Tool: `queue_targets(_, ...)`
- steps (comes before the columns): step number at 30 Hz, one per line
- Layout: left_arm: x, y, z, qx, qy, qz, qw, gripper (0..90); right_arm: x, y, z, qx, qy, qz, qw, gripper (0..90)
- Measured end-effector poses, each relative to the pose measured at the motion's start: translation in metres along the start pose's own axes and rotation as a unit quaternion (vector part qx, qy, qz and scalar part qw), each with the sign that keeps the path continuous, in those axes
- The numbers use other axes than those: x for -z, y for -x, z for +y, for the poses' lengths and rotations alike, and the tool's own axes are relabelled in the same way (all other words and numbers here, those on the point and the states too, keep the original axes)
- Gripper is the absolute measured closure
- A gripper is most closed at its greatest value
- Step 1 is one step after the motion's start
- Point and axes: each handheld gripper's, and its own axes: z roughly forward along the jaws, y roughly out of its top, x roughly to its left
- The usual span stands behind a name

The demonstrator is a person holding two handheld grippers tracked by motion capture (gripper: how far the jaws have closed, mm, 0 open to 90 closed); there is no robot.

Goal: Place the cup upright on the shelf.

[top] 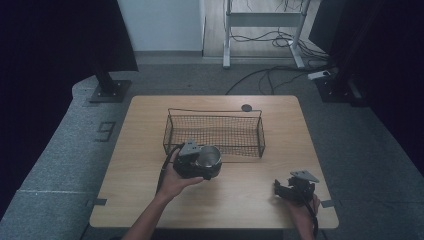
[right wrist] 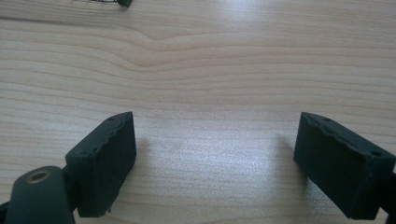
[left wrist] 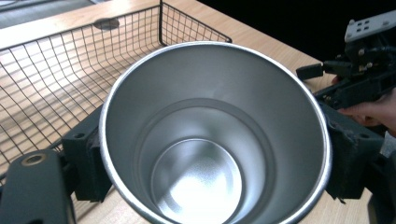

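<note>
The left gripper (top: 200, 162) is clamped on a metal cup (top: 208, 156). In the left gripper view its two black jaws press against the outer wall of the cup (left wrist: 215, 135), one on each side, just under the rim. The opening between them is as wide as the cup itself. The cup stands upright, with its mouth turned up toward the camera, and it looks empty inside. It is made of dull silver metal with a thin bright rim, and its wall narrows in a step toward a round, shiny bottom.

From the high view the cup is held at the front left corner of the wire basket (top: 215, 131), near the front wall; I cannot tell if it touches the wire or the wooden table (top: 240, 200). The basket is black, rectangular, and lies in the middle of the table.

The right gripper (top: 294, 189) is well apart from the cup, near the front right corner of the table. In the right gripper view its jaws stand wide apart, with bare table (right wrist: 210, 70) between them, holding nothing.
</note>
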Motion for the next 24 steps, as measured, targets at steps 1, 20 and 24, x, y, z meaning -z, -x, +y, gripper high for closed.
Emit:
queue_targets(1,0.001,-0.001,0.001,0.001,0.002,0.000,1.0000,14.6,0.000,0.000,0.000,0.000,0.000,0.000,1.0000,12.7)
queue_targets(20,0.009,-0.018,0.010,0.013,0.007,0.011,0.9998,14.7,0.000,0.000,0.000,0.000,0.000,0.000,1.0000,12.7)
queue_targets(24,0.008,-0.021,0.010,0.017,0.008,0.012,0.9997,14.7,0.000,0.000,0.000,0.000,0.000,0.000,1.0000,12.7)
